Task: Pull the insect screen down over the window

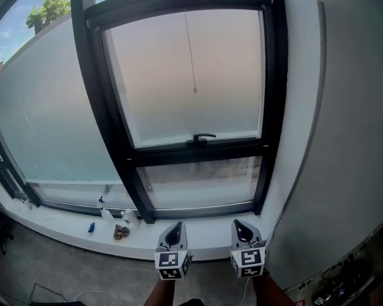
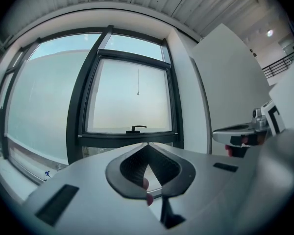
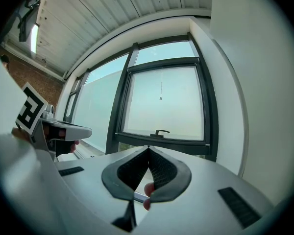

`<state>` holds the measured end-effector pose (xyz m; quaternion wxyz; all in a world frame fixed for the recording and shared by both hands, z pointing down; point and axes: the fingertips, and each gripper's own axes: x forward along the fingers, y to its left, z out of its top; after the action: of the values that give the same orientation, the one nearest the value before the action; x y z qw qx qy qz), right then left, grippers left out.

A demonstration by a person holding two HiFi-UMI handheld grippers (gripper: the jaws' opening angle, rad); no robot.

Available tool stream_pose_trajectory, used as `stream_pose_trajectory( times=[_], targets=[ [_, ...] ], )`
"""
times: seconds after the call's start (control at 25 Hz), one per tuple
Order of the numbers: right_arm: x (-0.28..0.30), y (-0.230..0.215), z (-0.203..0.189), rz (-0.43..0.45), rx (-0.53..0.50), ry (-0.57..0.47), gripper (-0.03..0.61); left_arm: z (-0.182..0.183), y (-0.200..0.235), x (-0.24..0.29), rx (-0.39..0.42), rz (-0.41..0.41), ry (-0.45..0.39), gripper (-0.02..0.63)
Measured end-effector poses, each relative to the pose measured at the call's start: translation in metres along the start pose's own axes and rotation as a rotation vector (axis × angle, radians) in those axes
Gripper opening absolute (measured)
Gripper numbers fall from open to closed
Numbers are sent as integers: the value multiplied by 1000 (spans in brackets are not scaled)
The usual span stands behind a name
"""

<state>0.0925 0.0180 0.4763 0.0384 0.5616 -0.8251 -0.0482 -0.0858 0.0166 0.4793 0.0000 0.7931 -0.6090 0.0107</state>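
Left claw [image 2: 148, 146]: pressing together, empty
Right claw [image 3: 148, 149]: pressing together, empty
Pull cord [image 1: 195, 90]: dangling well above both (neither touching it)

Grey left gripper [image 1: 176, 227] and right gripper [image 1: 241, 224], black ribbed pads [image 2: 132, 166], white cubes [image 1: 173, 264] with black square markers.

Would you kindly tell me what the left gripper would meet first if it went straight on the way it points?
Probably the window's dark crossbar, just below the handle. The left gripper, shut and empty, points at it; nothing shows in between, though depth is unclear.
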Motion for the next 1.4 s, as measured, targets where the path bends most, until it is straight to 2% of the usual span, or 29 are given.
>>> stream_pose_trajectory(
  times=[0.4,0.76,1.2,1.4],
  targets=[
    [63,-7,0,2,-22,32,2,1,18,62,5,-30,13,3],
    [135,-9,1,-12,-23,44,2,6,58,126,-26,-70,4,2],
    [200,-8,7,-10,-26,51,2,12,104,171,-42,-77,-3,2],
    [225,-18,7,-14,-7,49,2,12,107,194,-38,-82,-7,2]
  ],
)
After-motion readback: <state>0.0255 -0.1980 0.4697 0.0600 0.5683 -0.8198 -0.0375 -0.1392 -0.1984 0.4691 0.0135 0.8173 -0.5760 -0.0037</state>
